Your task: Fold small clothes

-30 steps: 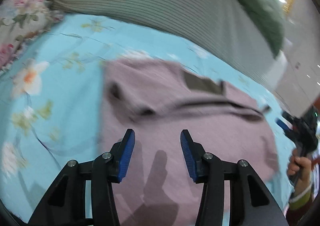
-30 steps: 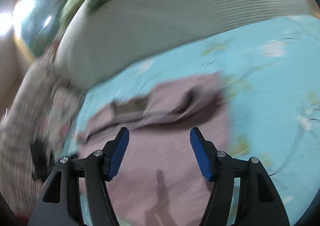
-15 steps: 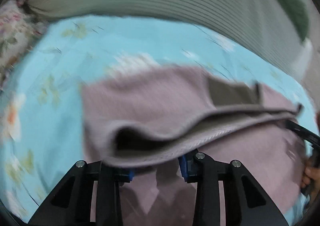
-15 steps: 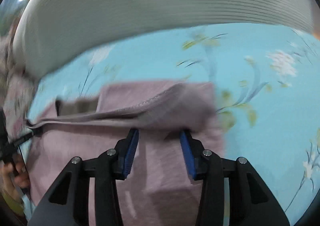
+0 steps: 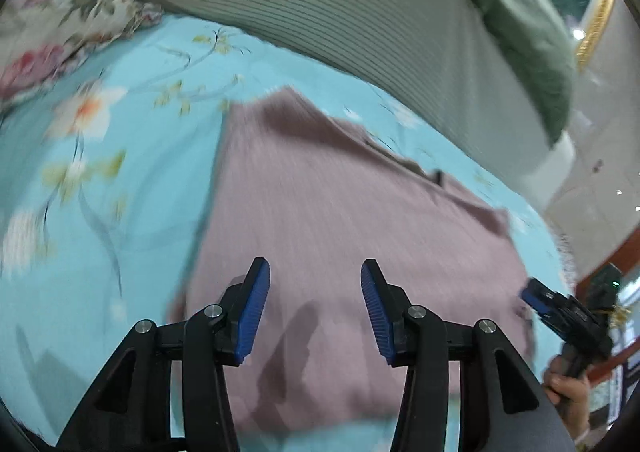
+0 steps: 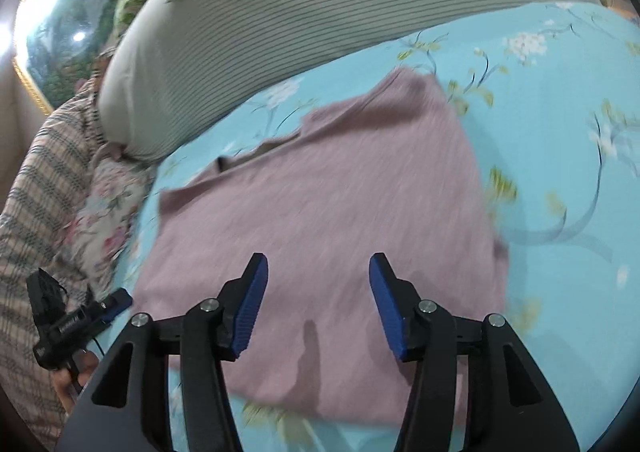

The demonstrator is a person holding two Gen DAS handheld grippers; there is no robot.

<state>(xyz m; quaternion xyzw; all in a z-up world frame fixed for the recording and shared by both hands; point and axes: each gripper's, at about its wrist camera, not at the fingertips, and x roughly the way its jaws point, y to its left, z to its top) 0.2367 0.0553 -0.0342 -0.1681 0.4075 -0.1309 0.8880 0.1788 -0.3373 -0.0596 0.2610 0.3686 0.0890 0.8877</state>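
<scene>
Our left gripper [image 5: 315,310] and right gripper [image 6: 318,306] hover with jaws apart, just opened and empty, above the mauve ribbed knit garment [image 5: 340,219] lying folded on the turquoise floral bed sheet [image 5: 100,179]. It looks soft, light and limp; we would pinch its corners.

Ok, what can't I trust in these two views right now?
- Mauve garment: near hem hidden behind left gripper; weave blurred.
- Same garment, right wrist view: near edge hidden behind right gripper.
- What kind of garment: unclear, folded.
- Striped bedding: cut off by the frame's rim.
</scene>
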